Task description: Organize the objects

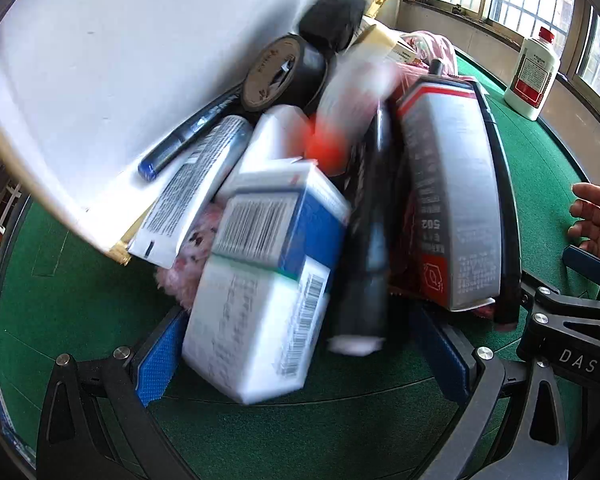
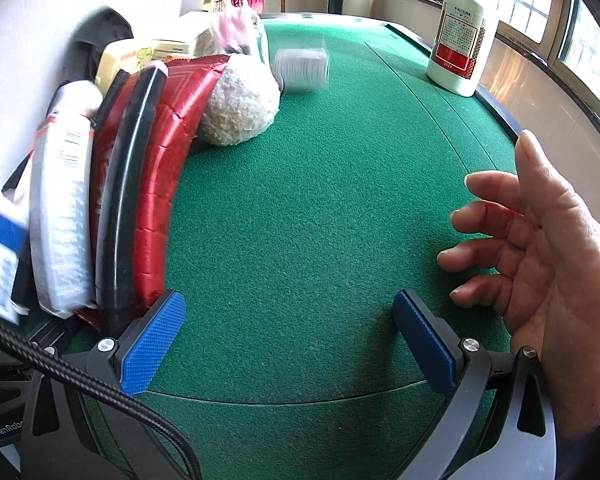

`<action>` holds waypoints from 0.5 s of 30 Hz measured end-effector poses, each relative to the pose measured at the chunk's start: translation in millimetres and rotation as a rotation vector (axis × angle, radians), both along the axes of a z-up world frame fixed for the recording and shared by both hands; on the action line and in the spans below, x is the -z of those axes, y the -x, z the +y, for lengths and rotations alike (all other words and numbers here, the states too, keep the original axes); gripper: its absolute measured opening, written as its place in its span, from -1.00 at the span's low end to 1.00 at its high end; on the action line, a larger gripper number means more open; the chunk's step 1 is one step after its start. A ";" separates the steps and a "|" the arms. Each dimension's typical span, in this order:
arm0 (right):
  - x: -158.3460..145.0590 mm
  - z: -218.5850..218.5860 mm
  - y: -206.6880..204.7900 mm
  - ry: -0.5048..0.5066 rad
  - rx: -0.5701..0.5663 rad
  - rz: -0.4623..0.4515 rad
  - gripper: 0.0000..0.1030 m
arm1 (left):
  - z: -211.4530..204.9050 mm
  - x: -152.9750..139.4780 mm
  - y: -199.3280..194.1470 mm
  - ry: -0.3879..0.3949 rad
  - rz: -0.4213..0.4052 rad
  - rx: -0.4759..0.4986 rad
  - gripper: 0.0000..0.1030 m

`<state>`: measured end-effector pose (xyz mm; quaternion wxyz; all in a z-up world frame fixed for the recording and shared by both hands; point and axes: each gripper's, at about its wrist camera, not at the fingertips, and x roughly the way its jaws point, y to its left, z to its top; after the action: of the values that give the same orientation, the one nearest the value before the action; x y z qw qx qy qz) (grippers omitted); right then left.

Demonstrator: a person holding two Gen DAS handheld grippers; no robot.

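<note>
Clutter fills the centre of the left wrist view: a white box [image 1: 256, 320], a blue box [image 1: 284, 216], a tape roll [image 1: 284, 74], a pen [image 1: 188, 136] and a grey packet [image 1: 456, 200], piled against a white wall [image 1: 120, 60] on the green bench [image 1: 300, 432]. Left hand-held gripper [image 1: 304, 356] has its jaws apart on either side of the white box. Right hand-held gripper [image 2: 288, 336] is spread wide over bare felt. A bare hand [image 2: 540, 248] hovers at right. A white bottle [image 2: 460, 36] stands upper right.
</note>
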<state>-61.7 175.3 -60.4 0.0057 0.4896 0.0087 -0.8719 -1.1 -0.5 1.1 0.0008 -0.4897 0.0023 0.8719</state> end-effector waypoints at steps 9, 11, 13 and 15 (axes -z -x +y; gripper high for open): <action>0.3 1.0 -2.6 0.000 -0.001 0.000 1.00 | -0.1 -0.3 1.1 0.000 0.000 0.001 0.98; 0.5 1.0 -3.2 0.000 -0.001 0.000 1.00 | -0.2 -0.8 1.7 0.000 0.000 0.001 0.98; 0.6 0.6 -3.9 0.000 -0.001 0.000 1.00 | -0.2 -1.1 2.0 0.000 0.000 0.001 0.98; 0.9 0.1 -4.6 0.000 -0.001 -0.001 1.00 | -0.2 -0.2 1.2 0.000 0.000 0.002 0.98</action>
<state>-57.1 175.5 -61.3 0.0059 0.4900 0.0089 -0.8717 -2.3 -0.7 1.2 0.0016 -0.4898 0.0028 0.8718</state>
